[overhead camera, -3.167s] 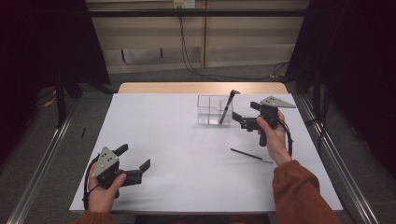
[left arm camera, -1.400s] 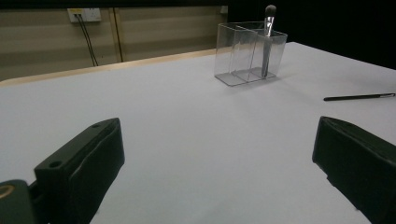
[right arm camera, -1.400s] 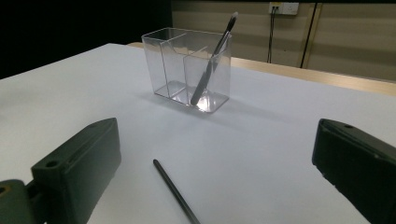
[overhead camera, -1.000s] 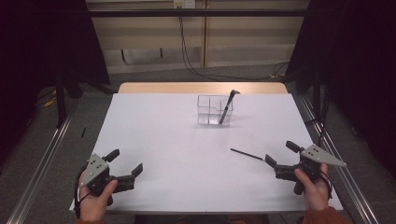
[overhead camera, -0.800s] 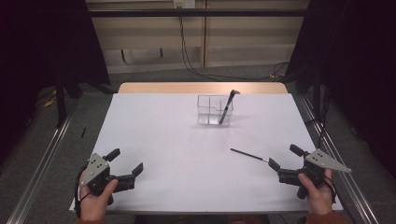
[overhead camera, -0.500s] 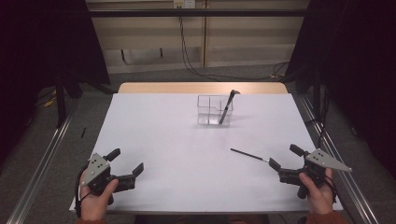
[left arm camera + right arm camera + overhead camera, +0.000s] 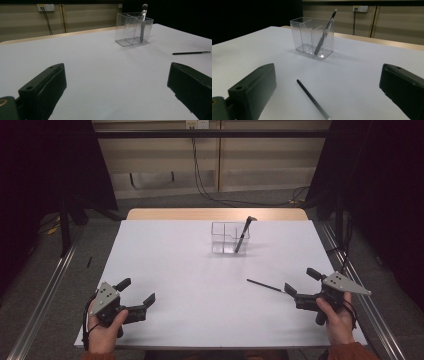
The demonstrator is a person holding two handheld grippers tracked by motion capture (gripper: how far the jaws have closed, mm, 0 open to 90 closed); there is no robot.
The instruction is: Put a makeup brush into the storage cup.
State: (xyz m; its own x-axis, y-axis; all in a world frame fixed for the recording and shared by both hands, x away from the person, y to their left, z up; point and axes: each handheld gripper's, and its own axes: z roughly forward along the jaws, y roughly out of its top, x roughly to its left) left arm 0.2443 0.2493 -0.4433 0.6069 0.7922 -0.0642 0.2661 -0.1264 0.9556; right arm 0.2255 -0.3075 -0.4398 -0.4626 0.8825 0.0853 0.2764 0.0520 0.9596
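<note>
A clear plastic organiser (image 7: 228,239) with compartments stands at the table's far middle; a makeup brush (image 7: 243,234) leans in its right compartment, also visible as the brush (image 7: 324,34) and the brush (image 7: 142,22). A thin black pencil-like stick (image 7: 266,285) lies flat on the white table, just left of my right gripper (image 7: 301,281), which is open and empty. The stick (image 7: 312,98) runs between its jaws. My left gripper (image 7: 136,291) rests open and empty at the near left corner.
The white table (image 7: 190,270) ends in a wooden strip at the far edge. Metal rails run along both sides on the floor. Cables hang from a wall socket (image 7: 197,124) behind.
The right gripper came back from the organiser to the near right edge, leaving the brush in the organiser. Over the last second both grippers barely moved.
</note>
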